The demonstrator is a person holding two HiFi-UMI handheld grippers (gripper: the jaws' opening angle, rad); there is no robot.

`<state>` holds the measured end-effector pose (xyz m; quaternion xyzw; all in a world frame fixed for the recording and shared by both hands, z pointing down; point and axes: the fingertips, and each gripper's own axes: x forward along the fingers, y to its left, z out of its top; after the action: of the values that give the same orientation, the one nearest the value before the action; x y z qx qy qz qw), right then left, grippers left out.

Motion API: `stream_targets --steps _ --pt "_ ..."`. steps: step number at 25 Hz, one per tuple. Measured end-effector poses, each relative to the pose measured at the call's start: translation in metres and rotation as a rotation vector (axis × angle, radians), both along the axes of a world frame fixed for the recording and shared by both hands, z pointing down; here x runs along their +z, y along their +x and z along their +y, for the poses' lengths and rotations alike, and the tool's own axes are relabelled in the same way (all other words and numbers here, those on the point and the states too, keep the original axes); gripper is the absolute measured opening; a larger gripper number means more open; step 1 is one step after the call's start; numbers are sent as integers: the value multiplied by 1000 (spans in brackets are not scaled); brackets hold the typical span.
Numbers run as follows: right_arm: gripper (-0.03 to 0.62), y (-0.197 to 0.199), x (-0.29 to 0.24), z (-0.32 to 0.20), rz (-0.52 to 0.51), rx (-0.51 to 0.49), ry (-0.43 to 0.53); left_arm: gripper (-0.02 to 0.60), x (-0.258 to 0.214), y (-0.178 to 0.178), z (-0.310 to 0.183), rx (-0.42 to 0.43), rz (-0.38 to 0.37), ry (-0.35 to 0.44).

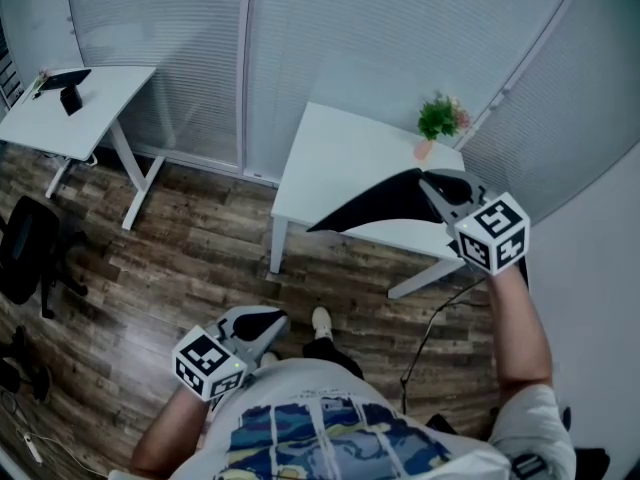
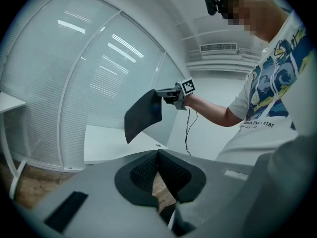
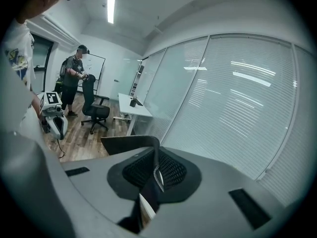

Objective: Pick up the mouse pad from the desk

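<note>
My right gripper (image 1: 430,184) is shut on one edge of the black mouse pad (image 1: 375,206), which hangs in the air above the white desk (image 1: 340,153) and droops to the left. In the right gripper view the pad's edge (image 3: 129,145) runs between the pressed jaws of the gripper (image 3: 156,157). The left gripper view shows the pad (image 2: 143,114) dangling from the right gripper (image 2: 166,94) over the desk (image 2: 104,138). My left gripper (image 1: 272,320) stays low near my body, over the wooden floor; its jaws (image 2: 158,155) meet at the tips with nothing between them.
A small potted plant (image 1: 438,120) stands at the desk's far right corner. Glass walls with blinds (image 1: 300,38) close the back. A second white desk (image 1: 80,108) and an office chair (image 1: 30,248) stand at left. A cable (image 1: 430,333) hangs by the desk. Another person (image 3: 74,78) stands far off.
</note>
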<state>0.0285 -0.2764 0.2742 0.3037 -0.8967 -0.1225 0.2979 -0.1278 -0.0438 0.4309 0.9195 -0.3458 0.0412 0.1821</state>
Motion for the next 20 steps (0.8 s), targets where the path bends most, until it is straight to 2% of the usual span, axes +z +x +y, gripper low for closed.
stream_targets --steps 20 --pt "26 2 -11 7 -10 10 25 2 2 -6 0 -9 -5 6"
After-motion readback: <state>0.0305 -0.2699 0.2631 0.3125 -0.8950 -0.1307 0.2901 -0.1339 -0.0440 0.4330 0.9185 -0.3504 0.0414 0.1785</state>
